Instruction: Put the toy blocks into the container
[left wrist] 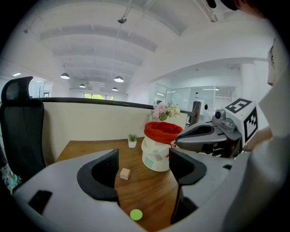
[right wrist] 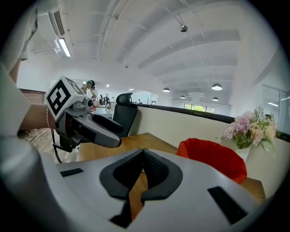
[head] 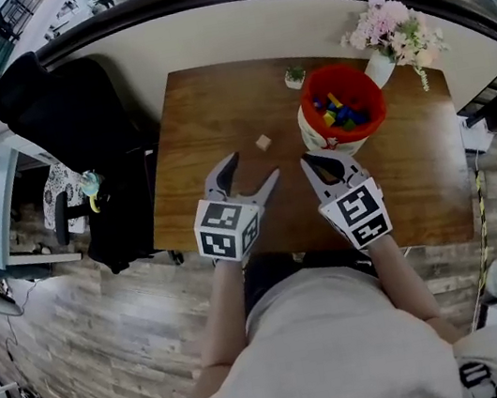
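Toy blocks (head: 338, 113) of several colours lie inside the red-lined container (head: 316, 137), which stands near the far right corner of the table (head: 414, 164) beside a vase of flowers (head: 389, 40). One tan block (head: 263, 142) sits alone near the middle of the table, just left of the container. By the near edge the left gripper (head: 253, 167) hovers with jaws wide apart and nothing between them, and the right gripper (right wrist: 142, 153) beside it has its jaws pressed together, empty
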`<state>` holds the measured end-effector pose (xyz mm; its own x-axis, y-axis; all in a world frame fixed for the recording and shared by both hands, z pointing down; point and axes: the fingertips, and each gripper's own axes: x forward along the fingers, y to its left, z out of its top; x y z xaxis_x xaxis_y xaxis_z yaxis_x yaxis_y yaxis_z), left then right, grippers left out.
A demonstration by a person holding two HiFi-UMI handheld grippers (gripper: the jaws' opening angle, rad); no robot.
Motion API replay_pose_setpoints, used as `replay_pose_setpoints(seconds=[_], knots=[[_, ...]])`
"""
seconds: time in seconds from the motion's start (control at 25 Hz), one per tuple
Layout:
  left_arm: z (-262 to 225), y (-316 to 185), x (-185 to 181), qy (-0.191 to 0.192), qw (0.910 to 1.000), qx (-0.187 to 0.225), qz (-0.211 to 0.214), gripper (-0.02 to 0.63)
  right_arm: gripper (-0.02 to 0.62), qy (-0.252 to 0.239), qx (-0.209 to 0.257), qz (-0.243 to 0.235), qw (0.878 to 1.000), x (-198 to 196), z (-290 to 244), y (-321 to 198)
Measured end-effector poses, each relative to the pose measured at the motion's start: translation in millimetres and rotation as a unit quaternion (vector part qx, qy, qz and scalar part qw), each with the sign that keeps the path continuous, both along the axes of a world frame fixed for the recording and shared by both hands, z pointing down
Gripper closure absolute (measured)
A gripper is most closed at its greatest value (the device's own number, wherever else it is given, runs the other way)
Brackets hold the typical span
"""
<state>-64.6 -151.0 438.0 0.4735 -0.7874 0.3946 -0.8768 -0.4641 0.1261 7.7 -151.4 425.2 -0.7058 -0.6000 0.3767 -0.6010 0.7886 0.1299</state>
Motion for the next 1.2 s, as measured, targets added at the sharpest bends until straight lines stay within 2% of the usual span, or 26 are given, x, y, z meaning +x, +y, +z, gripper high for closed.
replay_pose_setpoints(seconds=[0.4, 0.84, 1.2], knots=[[1.1, -6.8, -27.2, -0.005, 1.0000, -0.001, -0.008, 0.261, 0.583, -0.007, -0.002, 0.014, 1.000, -7.0, 5.9, -3.9], [7.5, -8.6, -21.4, -0.006, 0.9982, -0.029, 0.052, 0.261, 0.583, -0.007, -0.021, 0.056, 0.998, -10.3, 6.5, -2.1], [31.2, -3.4, -14.3, -0.017, 0.9946, -0.059, 0.084, 0.261, 0.583, 0.008, -0.059, 0.043, 0.997, -22.3, 31.1, 7.5]])
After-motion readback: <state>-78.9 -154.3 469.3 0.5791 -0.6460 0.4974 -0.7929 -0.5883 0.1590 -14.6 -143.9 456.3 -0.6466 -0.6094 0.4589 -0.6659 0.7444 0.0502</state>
